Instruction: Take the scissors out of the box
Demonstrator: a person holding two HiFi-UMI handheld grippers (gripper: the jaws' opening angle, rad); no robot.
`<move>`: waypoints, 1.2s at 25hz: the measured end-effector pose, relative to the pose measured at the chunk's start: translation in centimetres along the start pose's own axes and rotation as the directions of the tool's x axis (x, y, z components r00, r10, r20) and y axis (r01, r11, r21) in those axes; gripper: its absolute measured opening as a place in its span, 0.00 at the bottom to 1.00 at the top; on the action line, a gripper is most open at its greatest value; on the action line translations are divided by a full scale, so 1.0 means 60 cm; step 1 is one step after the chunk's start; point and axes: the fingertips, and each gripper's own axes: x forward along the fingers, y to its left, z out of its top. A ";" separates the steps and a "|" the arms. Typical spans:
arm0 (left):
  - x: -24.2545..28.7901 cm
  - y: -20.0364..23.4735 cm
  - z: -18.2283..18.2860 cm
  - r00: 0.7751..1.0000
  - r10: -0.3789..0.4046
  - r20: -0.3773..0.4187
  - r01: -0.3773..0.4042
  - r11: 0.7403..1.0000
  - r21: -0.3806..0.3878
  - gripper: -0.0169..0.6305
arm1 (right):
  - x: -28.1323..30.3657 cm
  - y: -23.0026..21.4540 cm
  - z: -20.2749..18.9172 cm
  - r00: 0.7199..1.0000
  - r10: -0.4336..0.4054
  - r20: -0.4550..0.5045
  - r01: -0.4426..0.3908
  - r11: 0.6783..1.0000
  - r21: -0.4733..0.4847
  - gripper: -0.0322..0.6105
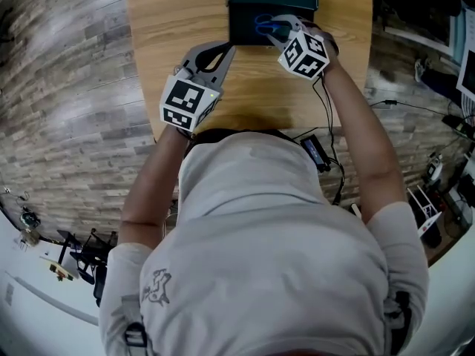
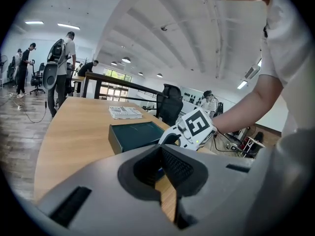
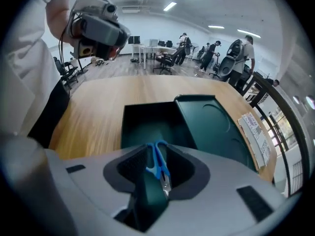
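Note:
A dark green box [image 1: 241,28] stands open on the wooden table [image 1: 163,21], and its lid [image 3: 211,127] lies beside it. Blue-handled scissors [image 3: 158,163] rest inside the box [image 3: 147,119]; their handles [image 1: 266,27] also show in the head view. My right gripper [image 3: 157,154] points steeply down over the box. Its jaws stand wide on either side of the scissors, and the pads do not press on them. My left gripper [image 1: 223,50] hovers above the table just left of the box [image 2: 135,134]. A gap shows between its jaws [image 2: 160,156], with nothing in it.
A printed sheet [image 3: 253,132] lies on the table beyond the lid. The table's near edge runs just under my arms [image 1: 245,128]. A small device with cables [image 1: 318,153] hangs at my right side. People and office chairs [image 2: 59,68] stand far off in the room.

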 end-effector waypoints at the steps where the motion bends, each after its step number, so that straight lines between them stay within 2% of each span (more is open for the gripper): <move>1: 0.004 0.003 0.003 1.000 -0.003 0.004 0.003 1.000 -0.001 0.03 | 0.012 0.001 -0.006 1.000 0.015 -0.024 -0.016 1.000 -0.022 0.25; 5: 0.016 0.015 0.010 1.000 -0.008 0.008 0.008 1.000 -0.005 0.03 | 0.047 0.004 -0.028 0.991 0.069 -0.115 -0.080 0.993 -0.089 0.25; 10: 0.020 0.020 0.009 1.000 -0.012 0.005 0.012 1.000 -0.007 0.03 | 0.069 0.012 -0.057 0.975 0.091 -0.200 -0.125 0.979 -0.162 0.26; 17: 0.010 0.017 0.005 1.000 0.001 0.010 0.000 0.999 -0.039 0.03 | 0.052 0.021 -0.061 0.963 0.129 -0.236 -0.162 0.978 -0.128 0.21; 25: 0.002 0.008 -0.004 1.000 0.022 0.017 -0.022 0.999 -0.033 0.03 | 0.065 0.019 -0.059 0.981 0.085 -0.175 -0.114 0.980 -0.162 0.20; 30: -0.022 0.002 0.004 0.997 0.062 0.039 -0.062 0.998 -0.017 0.03 | 0.049 0.010 -0.023 0.994 0.033 -0.102 -0.049 0.987 -0.152 0.19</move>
